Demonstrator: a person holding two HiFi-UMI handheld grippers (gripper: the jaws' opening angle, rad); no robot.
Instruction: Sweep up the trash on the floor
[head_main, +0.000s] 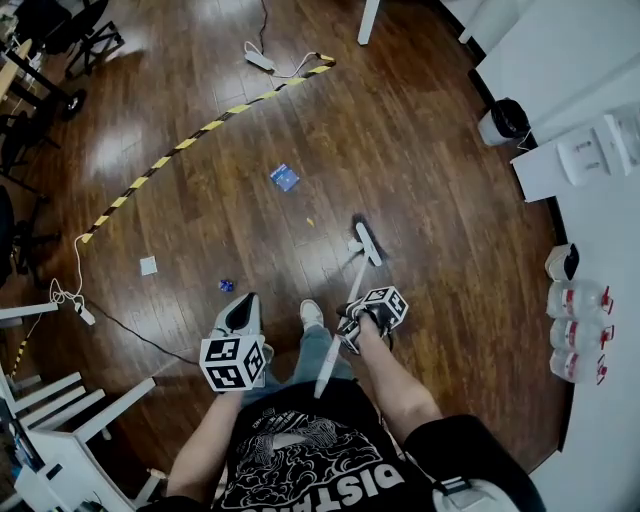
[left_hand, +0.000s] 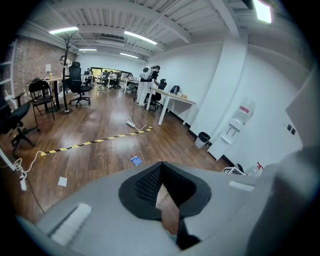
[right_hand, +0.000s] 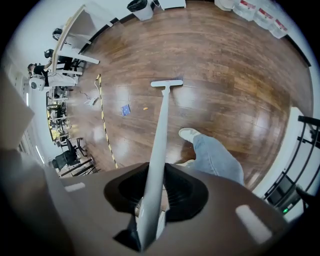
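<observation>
My right gripper (head_main: 360, 318) (right_hand: 152, 200) is shut on the white handle (right_hand: 159, 145) of a broom (head_main: 352, 290). The broom's head (head_main: 366, 243) (right_hand: 167, 83) rests on the wood floor ahead of my feet. Beyond it lie a blue packet (head_main: 284, 177) (right_hand: 125, 109) (left_hand: 136, 160) and a small yellow scrap (head_main: 310, 221) (right_hand: 145, 108). To the left are a white paper square (head_main: 148, 265) (left_hand: 62, 181) and a tiny blue piece (head_main: 226, 285). My left gripper (head_main: 240, 306) (left_hand: 161, 171) hangs shut and holds nothing, left of my shoe (head_main: 312, 314).
A yellow-and-black striped strip (head_main: 200, 130) crosses the floor towards a power strip (head_main: 258, 60). A black bin (head_main: 505, 120) stands by the right wall, and bottles (head_main: 578, 300) line a white counter. White furniture (head_main: 60, 420) and a cable (head_main: 120, 325) are at the lower left.
</observation>
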